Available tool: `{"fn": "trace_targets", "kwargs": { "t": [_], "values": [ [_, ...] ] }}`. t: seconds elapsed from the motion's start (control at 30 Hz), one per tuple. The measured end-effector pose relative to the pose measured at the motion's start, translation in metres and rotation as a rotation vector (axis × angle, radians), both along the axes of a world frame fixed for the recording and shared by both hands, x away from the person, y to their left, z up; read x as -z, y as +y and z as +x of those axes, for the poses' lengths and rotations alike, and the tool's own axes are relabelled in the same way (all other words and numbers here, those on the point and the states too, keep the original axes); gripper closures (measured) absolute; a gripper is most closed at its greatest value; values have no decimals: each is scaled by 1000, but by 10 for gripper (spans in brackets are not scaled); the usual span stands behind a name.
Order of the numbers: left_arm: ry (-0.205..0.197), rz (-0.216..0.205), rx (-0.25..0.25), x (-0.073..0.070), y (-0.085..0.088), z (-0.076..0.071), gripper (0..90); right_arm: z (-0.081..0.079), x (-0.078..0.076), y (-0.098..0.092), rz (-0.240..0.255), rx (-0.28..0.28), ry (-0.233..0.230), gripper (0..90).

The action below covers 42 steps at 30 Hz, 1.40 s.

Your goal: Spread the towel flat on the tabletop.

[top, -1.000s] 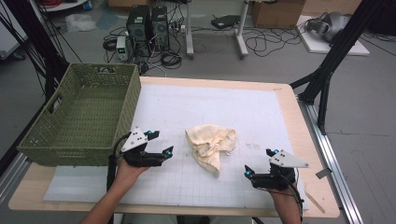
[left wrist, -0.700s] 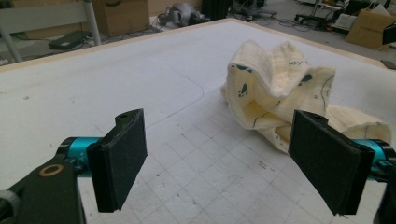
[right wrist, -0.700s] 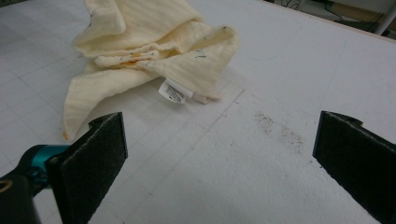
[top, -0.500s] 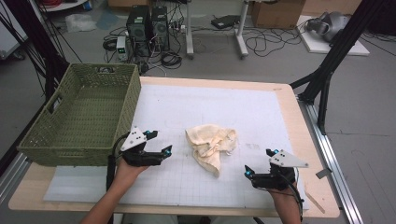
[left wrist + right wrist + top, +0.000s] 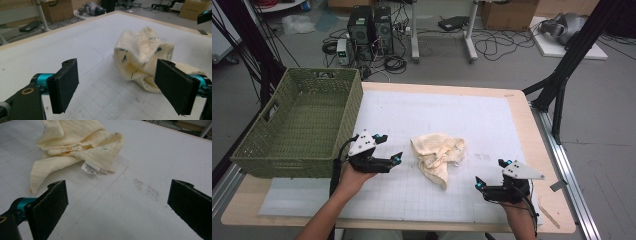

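A crumpled cream cloth with small dark marks lies in a heap near the middle of the white gridded mat. My left gripper rests just left of it, open, jaws empty and pointed at the cloth. My right gripper sits near the front right of the mat, open and empty, a short way from the cloth. A white care label sticks out from the cloth's edge.
A green woven basket stands empty on the table's left side, close behind my left hand. The wooden table edge runs along the right. A brownish stain marks the mat. Cables, computer towers and boxes are on the floor beyond.
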<state>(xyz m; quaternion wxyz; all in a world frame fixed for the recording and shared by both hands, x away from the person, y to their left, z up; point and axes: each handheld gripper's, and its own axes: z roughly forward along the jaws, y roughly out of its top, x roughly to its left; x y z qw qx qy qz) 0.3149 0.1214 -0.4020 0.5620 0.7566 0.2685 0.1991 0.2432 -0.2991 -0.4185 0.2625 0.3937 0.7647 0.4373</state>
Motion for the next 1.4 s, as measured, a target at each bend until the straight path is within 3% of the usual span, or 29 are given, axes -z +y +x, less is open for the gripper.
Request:
{"fn": "trace_targets", "kwargs": {
  "t": [0.17, 0.3, 0.4, 0.47, 0.63, 0.73, 0.9, 1.0, 1.07, 1.2, 1.4],
  "values": [
    [-33, 27, 91, -11, -18, 7, 263, -1, 0, -1, 3, -1, 3, 23],
    [-24, 49, 153, -16, -35, 14, 298, 0, 0, -1, 4, -2, 5, 23],
    [2, 62, 186, -13, -48, 21, 318, 0, 0, 0, 6, -3, 10, 23],
    [23, 78, 234, -9, -57, 24, 331, -1, 0, 1, 6, -6, 10, 23],
    [35, 142, 296, 1, -71, 26, 368, -1, 0, 0, 6, -6, 10, 23],
    [71, 175, 316, 9, -78, 32, 407, 0, 0, 2, 3, -12, 12, 23],
    [103, 224, 312, 19, -90, 42, 523, 1, 1, 6, 0, -25, 18, 23],
    [121, 277, 289, 25, -95, 45, 714, 2, 3, 8, -3, -33, 26, 23],
    [119, 283, 259, 26, -95, 46, 838, 2, 3, 10, -2, -35, 30, 23],
    [132, 234, 206, 24, -89, 53, 876, 6, 3, 16, 13, -44, 37, 23],
    [156, 120, 111, 16, -71, 62, 879, 18, 9, 48, -7, -100, 84, 23]
  ]
}}
